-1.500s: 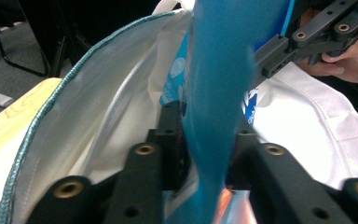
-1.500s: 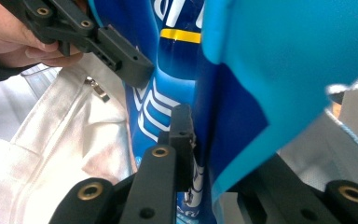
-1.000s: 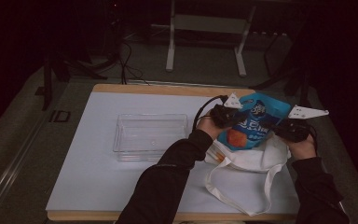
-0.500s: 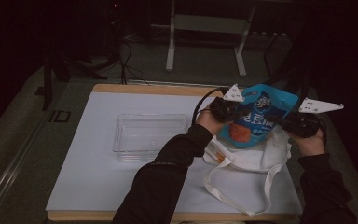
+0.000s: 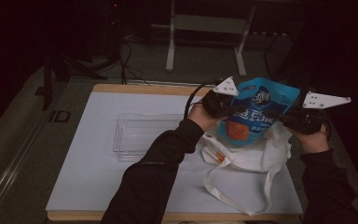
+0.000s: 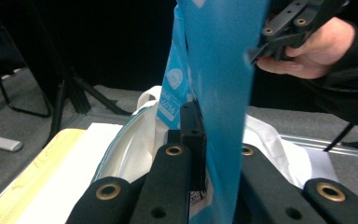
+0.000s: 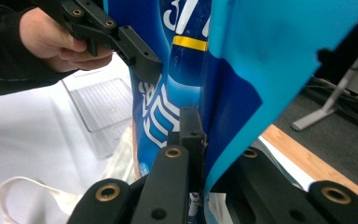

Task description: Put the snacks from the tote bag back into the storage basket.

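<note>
A blue snack bag (image 5: 254, 112) hangs upright above the mouth of a white tote bag (image 5: 247, 156) at the table's right side. My left gripper (image 5: 238, 109) is shut on the bag's left edge, and my right gripper (image 5: 274, 115) is shut on its right edge. In the left gripper view the jaws (image 6: 209, 135) pinch the blue film (image 6: 219, 56), with the tote (image 6: 135, 140) below. In the right gripper view the jaws (image 7: 214, 135) clamp the printed bag (image 7: 261, 46), and the left gripper (image 7: 121, 42) grips it farther off.
An empty clear plastic tray (image 5: 144, 133) lies on the white mat (image 5: 88, 154) left of the tote. The tote's handles (image 5: 242, 191) trail toward the table's front edge. Stand legs and cables are on the dark floor behind the table.
Both grippers have risen with the blue bag held between them, so more of it stands out above the tote. The tray has stayed put.
</note>
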The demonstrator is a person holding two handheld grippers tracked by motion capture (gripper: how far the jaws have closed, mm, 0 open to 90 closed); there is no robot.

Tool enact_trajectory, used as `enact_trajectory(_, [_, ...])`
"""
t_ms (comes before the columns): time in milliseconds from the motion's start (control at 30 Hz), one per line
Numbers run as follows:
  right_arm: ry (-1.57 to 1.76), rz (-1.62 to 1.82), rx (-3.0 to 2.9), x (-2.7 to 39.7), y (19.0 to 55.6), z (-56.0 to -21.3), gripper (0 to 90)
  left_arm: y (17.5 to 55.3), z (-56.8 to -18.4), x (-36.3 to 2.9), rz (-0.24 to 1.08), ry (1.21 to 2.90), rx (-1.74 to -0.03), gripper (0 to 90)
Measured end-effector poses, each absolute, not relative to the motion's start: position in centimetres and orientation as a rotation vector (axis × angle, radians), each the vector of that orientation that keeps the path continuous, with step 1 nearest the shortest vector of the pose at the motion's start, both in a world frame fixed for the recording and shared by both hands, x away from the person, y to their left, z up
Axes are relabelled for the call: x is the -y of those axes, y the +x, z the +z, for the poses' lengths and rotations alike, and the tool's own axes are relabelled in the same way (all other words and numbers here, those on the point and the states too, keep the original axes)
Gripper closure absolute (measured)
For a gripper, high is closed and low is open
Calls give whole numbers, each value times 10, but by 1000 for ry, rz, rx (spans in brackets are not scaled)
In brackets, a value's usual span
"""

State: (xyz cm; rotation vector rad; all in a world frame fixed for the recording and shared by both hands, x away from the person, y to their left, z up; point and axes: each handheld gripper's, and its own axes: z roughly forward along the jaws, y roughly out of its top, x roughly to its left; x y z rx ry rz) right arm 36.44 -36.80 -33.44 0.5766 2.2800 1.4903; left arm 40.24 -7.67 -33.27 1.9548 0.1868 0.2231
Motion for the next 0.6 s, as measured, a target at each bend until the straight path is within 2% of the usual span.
enact_trajectory(600, [435,1539,-2318,317,366,-306,889,387,-306,19,266,1945,-183,900])
